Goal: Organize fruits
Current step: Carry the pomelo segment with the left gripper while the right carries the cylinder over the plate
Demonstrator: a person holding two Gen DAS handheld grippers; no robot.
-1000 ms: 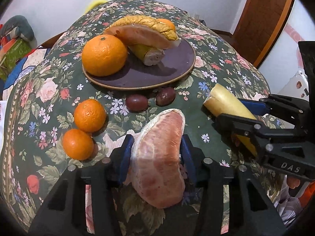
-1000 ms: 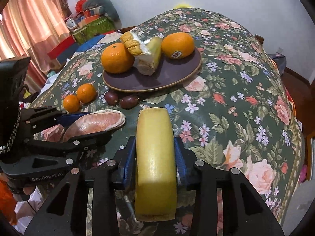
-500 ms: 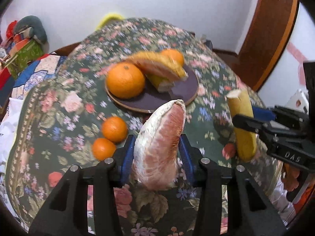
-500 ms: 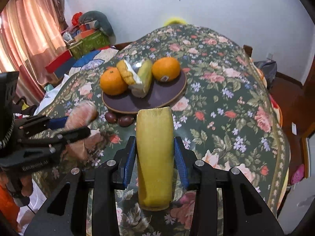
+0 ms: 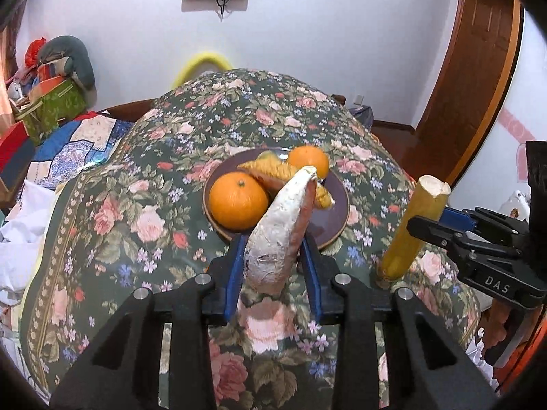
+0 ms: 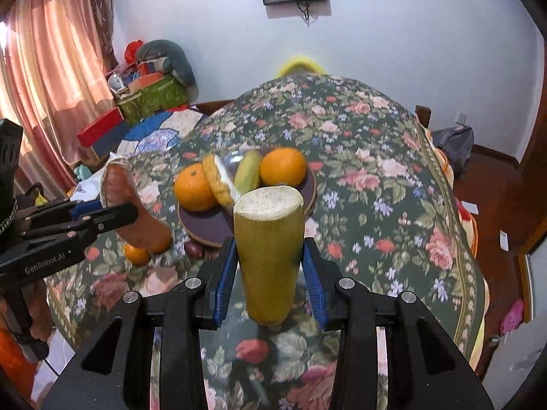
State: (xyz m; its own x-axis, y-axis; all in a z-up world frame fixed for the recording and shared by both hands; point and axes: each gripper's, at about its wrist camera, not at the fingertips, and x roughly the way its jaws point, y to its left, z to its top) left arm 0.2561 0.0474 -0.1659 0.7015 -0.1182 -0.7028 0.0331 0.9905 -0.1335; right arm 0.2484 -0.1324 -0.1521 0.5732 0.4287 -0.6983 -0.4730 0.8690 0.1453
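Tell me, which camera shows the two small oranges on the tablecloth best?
The right wrist view: they peek from under the pomelo segment that the left tongs hold. The left wrist view hides them.

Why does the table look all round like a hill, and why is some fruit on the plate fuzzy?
Both wrist views use fisheye lenses, so the flowered table bulges and dark corners appear. In the right wrist view the pomelo slice on the plate is smeared by motion blur, while the sugarcane piece in the right gripper stays sharper.
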